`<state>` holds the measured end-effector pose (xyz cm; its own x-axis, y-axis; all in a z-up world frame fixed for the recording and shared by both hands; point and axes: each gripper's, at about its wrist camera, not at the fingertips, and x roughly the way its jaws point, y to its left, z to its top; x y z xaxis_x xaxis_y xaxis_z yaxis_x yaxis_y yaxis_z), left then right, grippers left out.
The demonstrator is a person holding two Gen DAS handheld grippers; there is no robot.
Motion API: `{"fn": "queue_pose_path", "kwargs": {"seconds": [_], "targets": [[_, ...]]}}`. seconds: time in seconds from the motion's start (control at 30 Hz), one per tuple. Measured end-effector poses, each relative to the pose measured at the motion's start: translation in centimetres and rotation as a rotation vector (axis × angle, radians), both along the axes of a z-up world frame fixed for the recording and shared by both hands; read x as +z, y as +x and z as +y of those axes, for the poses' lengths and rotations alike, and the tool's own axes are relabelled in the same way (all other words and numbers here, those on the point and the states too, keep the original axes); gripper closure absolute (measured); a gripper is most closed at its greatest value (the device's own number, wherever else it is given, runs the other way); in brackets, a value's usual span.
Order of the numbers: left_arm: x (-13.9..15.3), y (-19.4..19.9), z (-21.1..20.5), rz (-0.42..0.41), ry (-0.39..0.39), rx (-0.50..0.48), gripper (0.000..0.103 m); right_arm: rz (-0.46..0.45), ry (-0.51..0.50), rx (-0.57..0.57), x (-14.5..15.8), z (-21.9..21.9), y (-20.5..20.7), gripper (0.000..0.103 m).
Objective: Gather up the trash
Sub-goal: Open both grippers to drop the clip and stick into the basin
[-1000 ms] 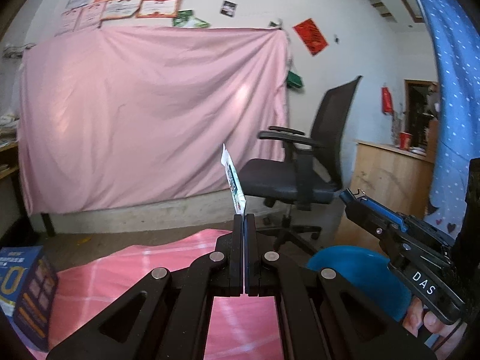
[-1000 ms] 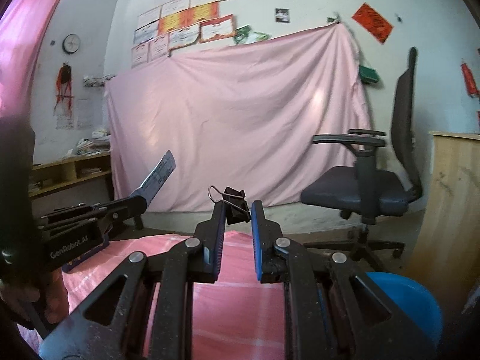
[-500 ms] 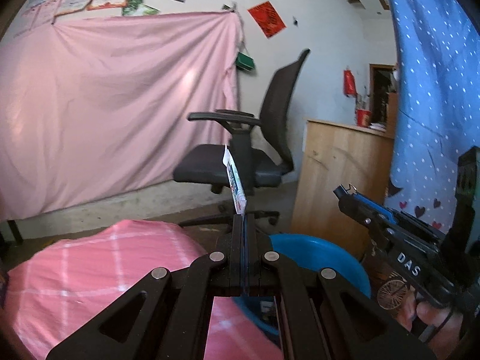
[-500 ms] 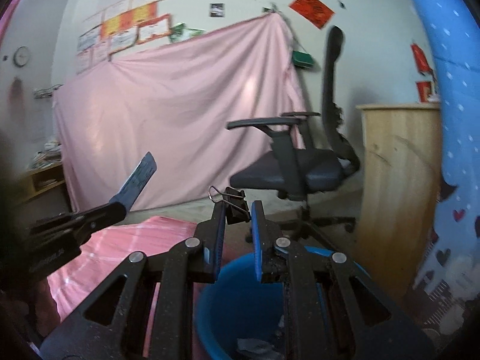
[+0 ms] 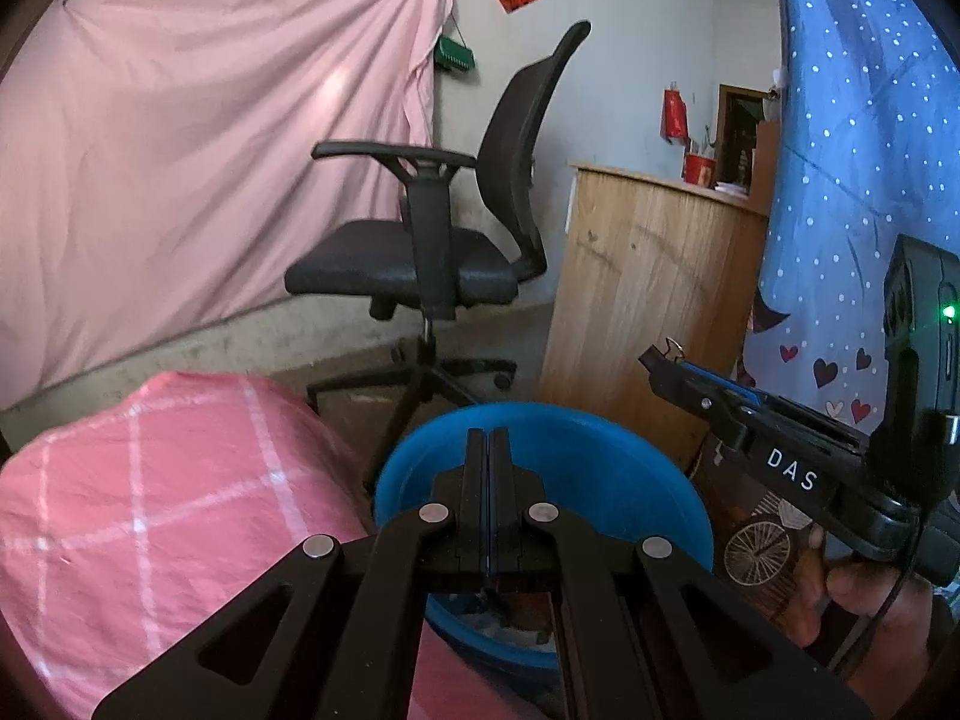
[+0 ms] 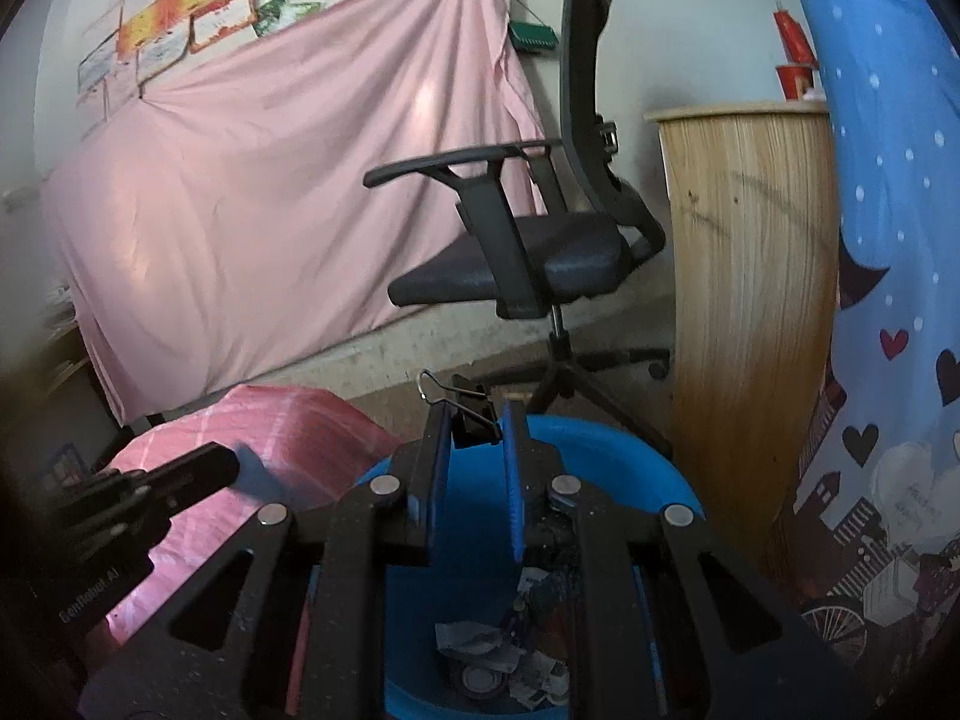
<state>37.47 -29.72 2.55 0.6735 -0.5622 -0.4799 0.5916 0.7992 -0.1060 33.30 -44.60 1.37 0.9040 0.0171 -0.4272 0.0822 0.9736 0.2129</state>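
Observation:
A blue basin (image 5: pixel 414 468) (image 6: pixel 636 450) sits just below both grippers, with crumpled paper scraps (image 6: pixel 480 642) in its bottom. My right gripper (image 6: pixel 474 420) is shut on a black binder clip (image 6: pixel 471 423) whose wire handles point forward, over the basin's near rim. From the left wrist view this gripper (image 5: pixel 660 360) reaches in from the right, held by a hand (image 5: pixel 864 600). My left gripper (image 5: pixel 487 438) has its jaws pressed together over the basin's edge. Its own view shows no paper above the tips. In the right wrist view a blurred grey-blue paper strip (image 6: pixel 255 471) sticks out of that gripper (image 6: pixel 231 462).
A pink checked cloth (image 5: pixel 150 510) covers the surface at the left, against the basin. Behind stand a black office chair (image 5: pixel 456 264), a wooden counter (image 5: pixel 648 312) and a pink sheet (image 5: pixel 210 150) on the wall. A blue dotted curtain (image 5: pixel 852 150) hangs at the right.
Both grippers swung right and dipped, from over the pink cloth to above the blue basin. The paper strip that stood above the left fingertips no longer shows there.

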Motion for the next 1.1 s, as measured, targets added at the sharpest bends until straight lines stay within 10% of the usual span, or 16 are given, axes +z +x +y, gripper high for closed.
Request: {"fn": "queue_pose_path", "kwargs": {"seconds": [1.1], "targets": [[-1.1,2.2,1.2,0.131,-0.008,0.048,0.103,0.07,0.016,0.014,-1.1,-0.3,1.6,0.048]]}}
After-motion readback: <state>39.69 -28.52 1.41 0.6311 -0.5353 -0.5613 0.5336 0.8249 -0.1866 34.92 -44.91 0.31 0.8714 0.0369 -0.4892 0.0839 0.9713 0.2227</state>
